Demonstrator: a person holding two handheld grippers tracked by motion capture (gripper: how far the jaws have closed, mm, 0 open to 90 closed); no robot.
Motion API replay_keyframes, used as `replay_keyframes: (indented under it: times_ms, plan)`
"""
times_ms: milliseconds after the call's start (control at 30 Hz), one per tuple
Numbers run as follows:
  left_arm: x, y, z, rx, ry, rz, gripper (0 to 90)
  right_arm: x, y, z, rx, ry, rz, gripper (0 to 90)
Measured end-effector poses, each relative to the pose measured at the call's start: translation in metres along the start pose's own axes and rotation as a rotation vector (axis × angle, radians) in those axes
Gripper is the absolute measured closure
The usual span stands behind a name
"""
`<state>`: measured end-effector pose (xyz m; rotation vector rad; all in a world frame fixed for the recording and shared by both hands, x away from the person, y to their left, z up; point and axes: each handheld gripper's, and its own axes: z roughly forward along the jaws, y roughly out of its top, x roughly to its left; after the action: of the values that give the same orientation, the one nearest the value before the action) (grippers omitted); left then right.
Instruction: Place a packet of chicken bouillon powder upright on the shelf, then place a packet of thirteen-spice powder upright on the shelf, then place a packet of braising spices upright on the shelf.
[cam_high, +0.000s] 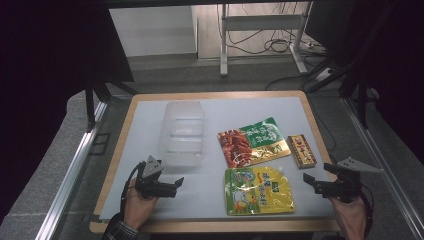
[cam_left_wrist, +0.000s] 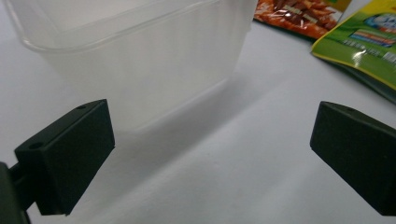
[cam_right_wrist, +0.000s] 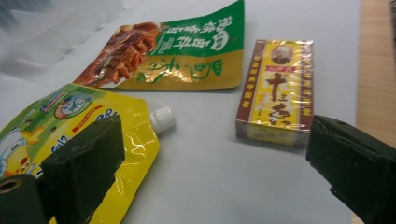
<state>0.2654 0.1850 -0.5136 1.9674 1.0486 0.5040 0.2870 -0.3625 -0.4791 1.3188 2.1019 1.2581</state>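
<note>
Red-and-green snack packet (cam_high: 252, 141) on white mat (cam_high: 225, 107); metal stand (cam_high: 262, 22), cables (cam_high: 260, 47) beyond table (cam_high: 215, 94).

Table (cam_high: 125, 130): container (cam_high: 182, 132), pouches (cam_high: 257, 191), box (cam_high: 301, 150)

tub (cam_high: 182, 132): clear frosted plastic, ribbed walls | yellow spout pouch (cam_high: 257, 190): glossy crinkled film, white plastic cap | red-green sachet (cam_high: 252, 141): shiny foil-like film | small box (cam_high: 301, 150): card under glossy wrap | mat (cam_high: 200, 195): matt, smooth, pale | table edge (cam_high: 117, 150): looked wood | jaws: matt black plastic
</note>
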Motion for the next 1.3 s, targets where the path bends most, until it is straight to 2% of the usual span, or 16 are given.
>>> replay_keyframes:
  times_ms: [100,167,200,300,433,733,967,1300]
  plan:
    - [-0.001,-0.002,0.002,-0.032,-0.052,0.016,0.0,0.002,0.001,0.0,0.016,0.032,0.013,2.8]
    - [-0.002,-0.002,0.004,-0.036,-0.066,0.023,0.0,0.005,0.003,-0.001,0.007,0.062,0.023,2.7]
    - [-0.002,-0.003,0.005,-0.036,-0.067,0.031,0.0,0.007,0.003,-0.001,0.005,0.054,0.006,1.7]
    - [-0.003,-0.003,0.007,-0.027,-0.072,0.04,0.0,0.015,0.005,0.001,-0.002,0.022,-0.085,0.5]
    - [-0.003,-0.003,0.007,-0.021,-0.07,0.043,0.0,0.02,0.003,0.008,0.035,0.013,-0.111,0.0]
    - [-0.007,-0.002,0.008,-0.014,-0.076,0.054,0.0,0.018,0.001,0.009,0.043,0.018,-0.078,0.0]
    - [-0.011,0.001,0.008,-0.011,-0.11,0.04,0.8,0.019,0.0,0.011,0.056,0.014,-0.066,0.0]
    - [-0.018,0.003,0.01,-0.003,-0.148,0.049,0.9,0.018,-0.001,0.012,0.059,0.008,-0.069,0.0]
